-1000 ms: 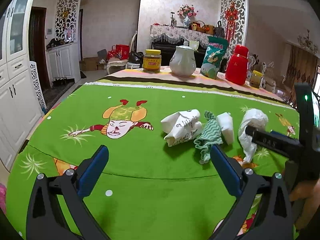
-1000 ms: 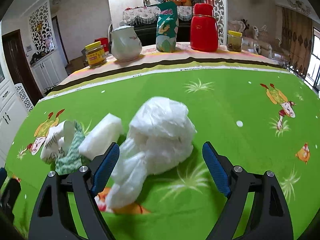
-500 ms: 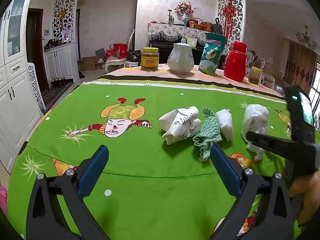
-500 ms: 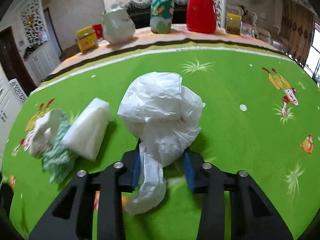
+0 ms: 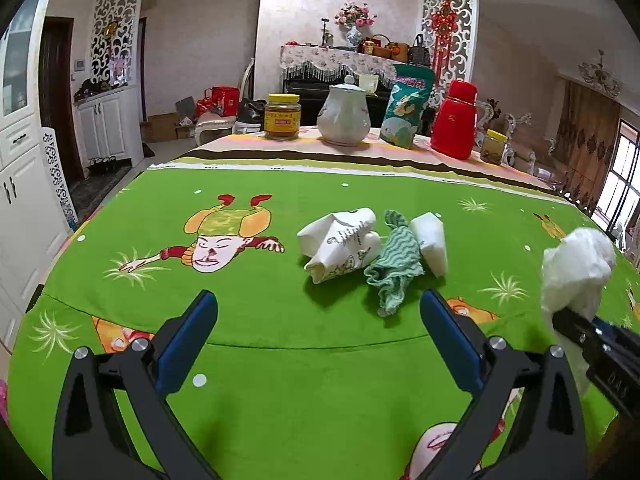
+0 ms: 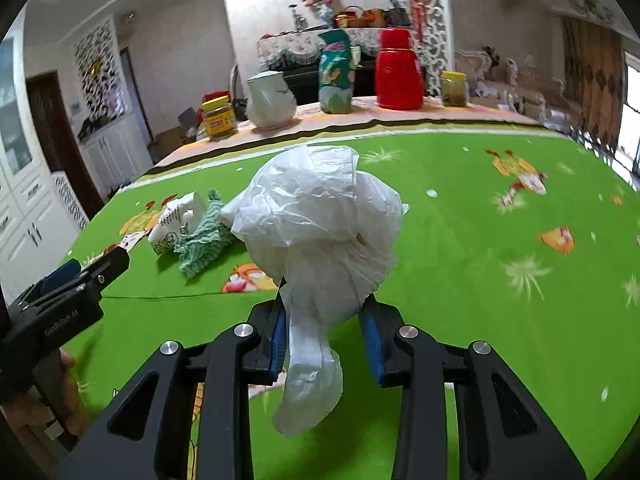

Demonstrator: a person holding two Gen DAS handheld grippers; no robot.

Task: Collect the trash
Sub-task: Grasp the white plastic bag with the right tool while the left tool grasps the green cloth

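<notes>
My right gripper (image 6: 326, 330) is shut on a crumpled white plastic bag (image 6: 320, 224) and holds it above the green tablecloth; the bag also shows at the right of the left wrist view (image 5: 576, 268). My left gripper (image 5: 318, 338) is open and empty, low over the cloth. Ahead of it lie a crumpled printed paper (image 5: 342, 242), a green wavy rag (image 5: 394, 268) and a white wrapper (image 5: 432, 238), close together. The paper (image 6: 176, 222) and rag (image 6: 202, 242) show left of the bag in the right wrist view.
At the table's far edge stand a yellow-lidded jar (image 5: 283, 116), a white teapot (image 5: 344, 114), a green snack bag (image 5: 408, 110), a red thermos (image 5: 456, 120) and a small jar (image 5: 493, 146). White cabinets (image 5: 24, 184) stand to the left.
My right gripper closed on the white plastic bag, lifted it off the cloth and carried it right and toward me. My left gripper has stayed open and nearly still.
</notes>
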